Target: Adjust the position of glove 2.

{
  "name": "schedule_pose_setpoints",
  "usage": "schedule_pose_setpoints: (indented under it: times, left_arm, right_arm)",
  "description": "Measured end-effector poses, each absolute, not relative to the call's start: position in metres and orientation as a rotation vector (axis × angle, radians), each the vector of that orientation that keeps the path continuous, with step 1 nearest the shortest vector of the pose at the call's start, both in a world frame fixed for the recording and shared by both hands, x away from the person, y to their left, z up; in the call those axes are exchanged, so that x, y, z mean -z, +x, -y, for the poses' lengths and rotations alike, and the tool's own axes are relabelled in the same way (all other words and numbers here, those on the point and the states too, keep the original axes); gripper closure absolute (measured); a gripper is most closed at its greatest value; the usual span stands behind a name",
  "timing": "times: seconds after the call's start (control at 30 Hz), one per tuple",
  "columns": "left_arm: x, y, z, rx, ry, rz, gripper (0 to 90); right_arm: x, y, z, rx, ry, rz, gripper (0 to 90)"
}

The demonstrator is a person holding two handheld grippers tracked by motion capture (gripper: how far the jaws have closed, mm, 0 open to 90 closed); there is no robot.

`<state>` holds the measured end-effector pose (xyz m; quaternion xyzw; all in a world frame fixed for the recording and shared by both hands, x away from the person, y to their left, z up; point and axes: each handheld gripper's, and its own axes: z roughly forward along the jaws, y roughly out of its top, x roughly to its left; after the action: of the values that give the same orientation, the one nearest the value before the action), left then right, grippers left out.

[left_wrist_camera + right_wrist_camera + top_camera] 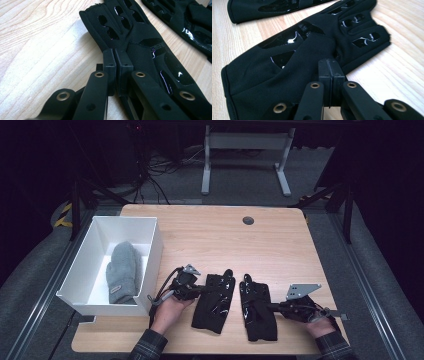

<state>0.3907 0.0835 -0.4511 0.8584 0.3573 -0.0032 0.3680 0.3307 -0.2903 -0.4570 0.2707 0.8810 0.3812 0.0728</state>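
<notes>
Black and glossy-patched, two gloves lie flat side by side on a pale wood counter [280,245], close together but not touching. The left claw [209,287] reaches in from the left edge of the left glove [215,302]; in the left gripper view its two black jaws stand pressed together, tips resting on the glove's edge [140,45], and whether a fold of fabric is caught between them cannot be told. The right claw [272,307] comes in from the right side of the right glove [257,312]. In the right gripper view its jaws are likewise pressed together, and a raised ridge of the glove's black fabric [312,47] bunches just ahead of their tips, so they appear to pinch it. A person's hand holds each tool, checked sleeves entering from the near edge. Well to the left of the left claw, a white box [155,245] sits on the counter's left edge with a grey knitted mitten [122,270] lying inside it.
</notes>
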Motion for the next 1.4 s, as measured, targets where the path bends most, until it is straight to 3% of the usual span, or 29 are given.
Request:
schedule_pose_setpoints:
  times: [0.5,1.4]
  left_arm:
    - [0.435,0.386,-0.085,0.098,2.126,-0.856,88.1]
    - [0.411,0.396,-0.082,0.134,2.045,-0.79,88.2]
  right_arm:
    - [0.456,0.337,0.265,-1.134,0.814,-2.656,90.0]
    - [0.458,0.357,0.222,-1.101,0.762,-2.678,90.0]
